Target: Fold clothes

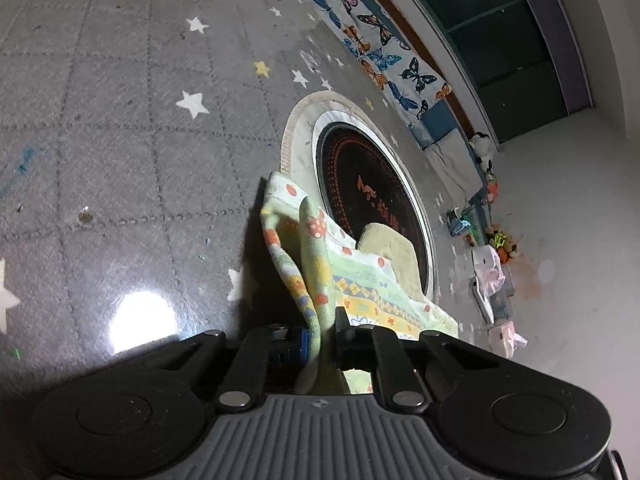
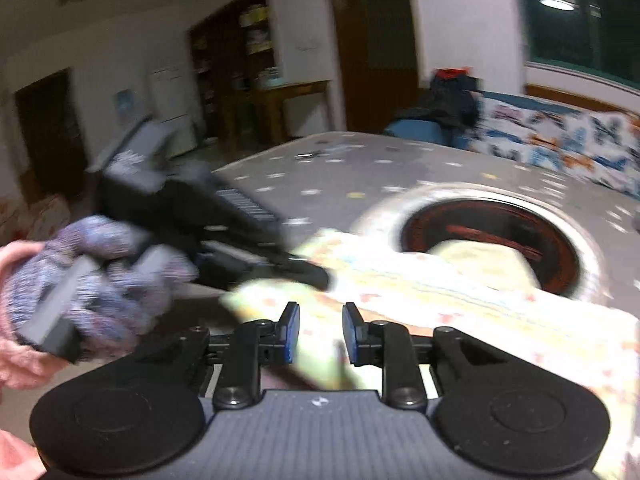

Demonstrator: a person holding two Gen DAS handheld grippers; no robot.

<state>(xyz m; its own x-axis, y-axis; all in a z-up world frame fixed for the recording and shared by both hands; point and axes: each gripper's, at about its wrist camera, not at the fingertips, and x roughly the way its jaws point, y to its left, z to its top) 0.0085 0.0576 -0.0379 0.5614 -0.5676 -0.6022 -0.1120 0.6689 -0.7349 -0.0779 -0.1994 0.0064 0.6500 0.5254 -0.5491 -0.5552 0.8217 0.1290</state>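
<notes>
A pale green and yellow patterned garment lies on the grey star-print table, partly over the round cooktop. My left gripper is shut on a bunched fold of it and holds that fold up. In the blurred right wrist view the same garment spreads ahead. My right gripper is open just above its near edge, with cloth showing between the fingers. The left gripper, held by a gloved hand, pinches the garment to the left.
A round black cooktop is set into the table; it also shows in the right wrist view. A butterfly-print cloth lies along the far edge. Boxes and toys sit on the floor. Shelves and doors stand behind.
</notes>
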